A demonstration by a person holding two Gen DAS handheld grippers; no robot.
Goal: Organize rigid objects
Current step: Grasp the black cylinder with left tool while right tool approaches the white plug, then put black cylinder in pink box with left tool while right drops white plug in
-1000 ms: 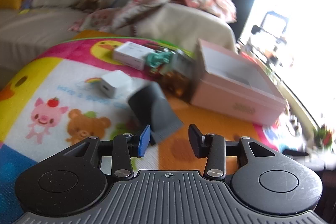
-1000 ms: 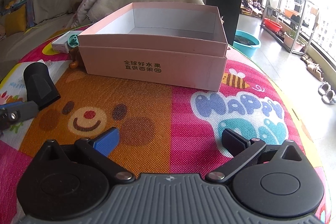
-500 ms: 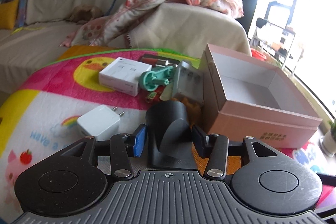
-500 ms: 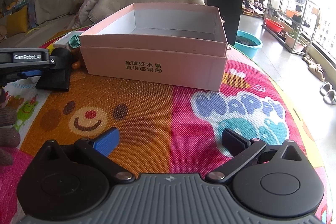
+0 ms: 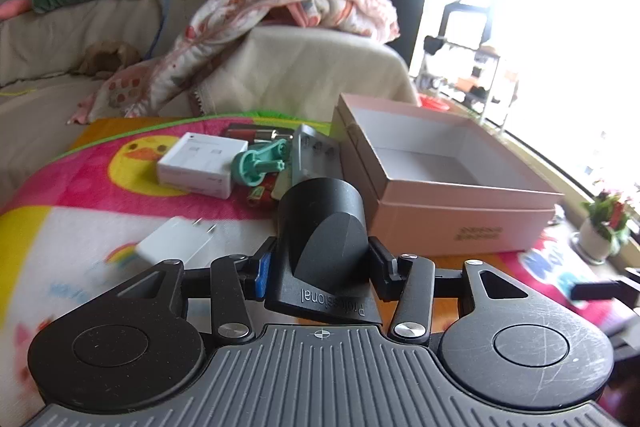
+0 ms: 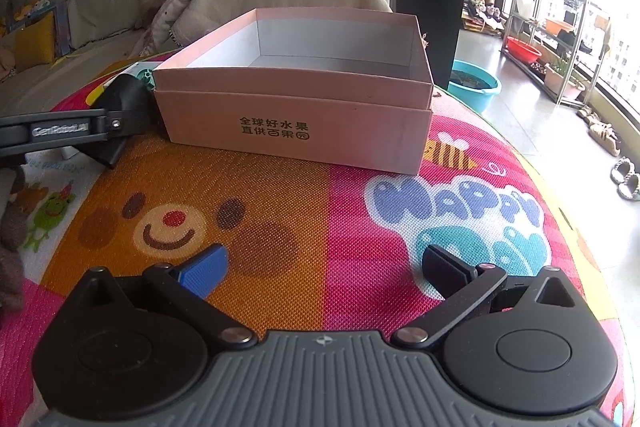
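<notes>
My left gripper [image 5: 320, 267] is shut on a black hair-dryer nozzle [image 5: 324, 227] and holds it above the play mat, left of the open pink box [image 5: 460, 211]. The same nozzle [image 6: 120, 99] and the left gripper show in the right wrist view, beside the box [image 6: 296, 123]. My right gripper [image 6: 324, 267] is open and empty, low over the mat in front of the box. The box looks empty inside.
On the mat behind the nozzle lie a white flat box [image 5: 200, 163], a white charger plug [image 5: 172, 239], a teal plastic part [image 5: 260, 163], a grey case [image 5: 316, 155] and red items. A sofa with blankets [image 5: 280, 11] stands behind. A teal basin [image 6: 476, 83] sits on the floor.
My left gripper closed on the black nozzle, lifted it and carried it toward the pink box. The right gripper has not moved.
</notes>
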